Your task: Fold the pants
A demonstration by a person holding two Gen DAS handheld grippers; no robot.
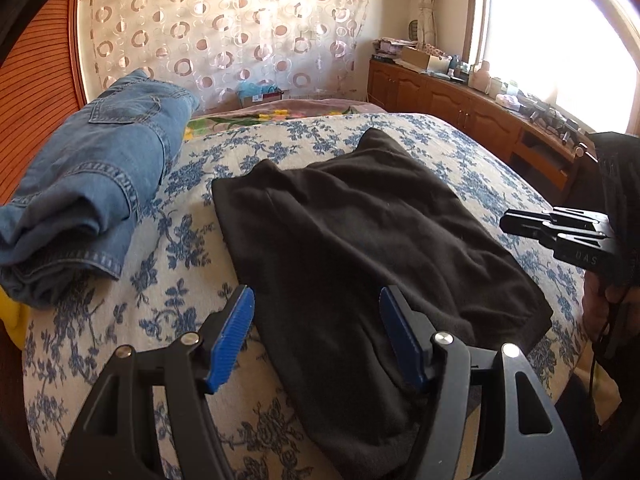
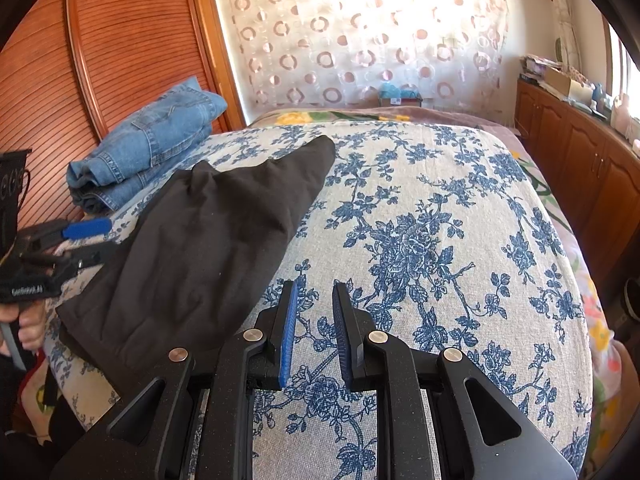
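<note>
Black pants [image 1: 360,240] lie folded in a flat bundle on the blue-flowered bedspread [image 1: 192,208]; they also show in the right wrist view [image 2: 200,248] at the left. My left gripper [image 1: 316,312] is open and empty, its jaws wide apart just above the near edge of the pants. My right gripper [image 2: 314,308] is open with a narrow gap and empty, over the bare bedspread [image 2: 440,220] to the right of the pants. The right gripper also shows in the left wrist view [image 1: 560,232], beside the pants' right edge.
Folded blue jeans [image 1: 92,184] lie at the bed's far left, against a wooden slatted panel [image 2: 80,60]. A wooden cabinet [image 1: 460,112] with clutter runs along the right under the window. A patterned curtain [image 1: 224,28] hangs behind the bed.
</note>
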